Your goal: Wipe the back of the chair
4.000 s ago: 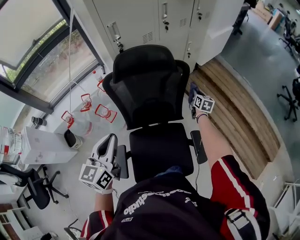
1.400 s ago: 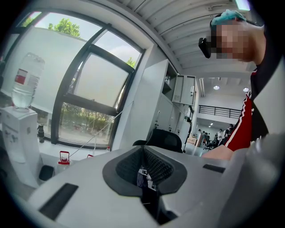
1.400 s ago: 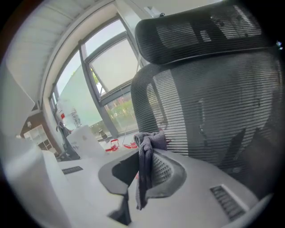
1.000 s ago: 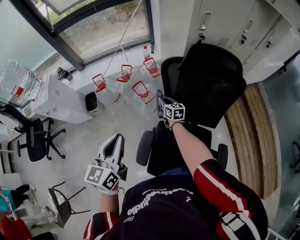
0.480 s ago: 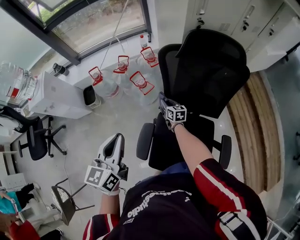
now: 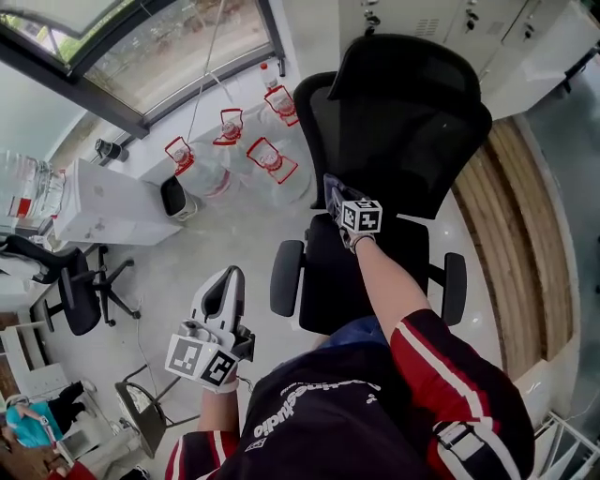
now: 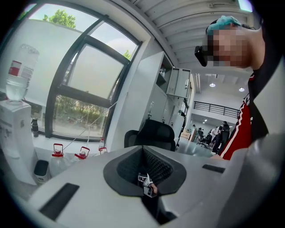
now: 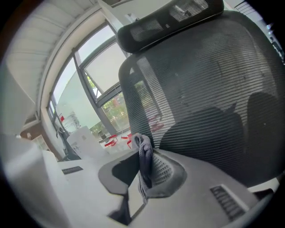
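A black mesh office chair [image 6: 403, 122] stands in front of me, its backrest facing me. My right gripper [image 6: 331, 190] is at the lower left edge of that backrest, above the seat [image 6: 328, 272], and is shut on a grey cloth [image 8: 144, 160]. In the right gripper view the cloth sticks up between the jaws of the right gripper [image 8: 144, 173], close to the mesh back [image 8: 213, 89]. My left gripper [image 6: 217, 298] hangs low to the left of the chair, away from it, with jaws together and nothing in them. The left gripper view shows the left gripper [image 7: 145, 179] pointing at the chair [image 7: 156, 133].
Several water jugs with red caps [image 6: 267, 159] stand on the floor left of the chair, by a white dispenser [image 6: 108, 202] and a small black bin [image 6: 173, 197]. Another office chair [image 6: 80, 286] and a stool [image 6: 150, 412] are at the left. Lockers [image 6: 441, 23] are behind; wooden flooring [image 6: 530, 244] runs at the right.
The right gripper with the cloth has gone from the chair back's right side to its left edge, then slid a little lower. The left gripper has stayed put.
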{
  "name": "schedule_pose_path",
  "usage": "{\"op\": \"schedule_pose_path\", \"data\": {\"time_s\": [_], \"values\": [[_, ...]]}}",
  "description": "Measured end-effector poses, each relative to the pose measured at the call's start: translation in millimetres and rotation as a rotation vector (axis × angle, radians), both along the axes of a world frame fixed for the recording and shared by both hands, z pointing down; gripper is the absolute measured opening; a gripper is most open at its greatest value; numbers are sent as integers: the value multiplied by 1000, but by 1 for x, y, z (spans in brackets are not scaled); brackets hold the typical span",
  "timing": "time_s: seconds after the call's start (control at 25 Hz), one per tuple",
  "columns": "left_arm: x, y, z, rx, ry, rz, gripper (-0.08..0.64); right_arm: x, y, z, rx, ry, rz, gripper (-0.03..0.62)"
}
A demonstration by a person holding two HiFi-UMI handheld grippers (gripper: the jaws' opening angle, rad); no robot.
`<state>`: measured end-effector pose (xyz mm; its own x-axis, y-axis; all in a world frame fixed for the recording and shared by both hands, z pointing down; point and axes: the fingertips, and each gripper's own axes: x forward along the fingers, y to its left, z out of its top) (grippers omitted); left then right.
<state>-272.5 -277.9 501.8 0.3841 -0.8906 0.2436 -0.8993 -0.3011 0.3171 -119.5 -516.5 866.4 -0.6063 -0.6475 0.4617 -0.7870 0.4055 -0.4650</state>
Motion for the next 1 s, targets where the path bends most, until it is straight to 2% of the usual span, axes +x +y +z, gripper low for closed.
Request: {"op": "schedule_pose_path", "data": {"time_s": [0.68,1.0], "values": [[81,-13,-5,21,-11,183,25,181,9,3,5,79,232,60],[106,-15,-1,18,-23,241,25,265,22,12,-9,122,334,58]]}}
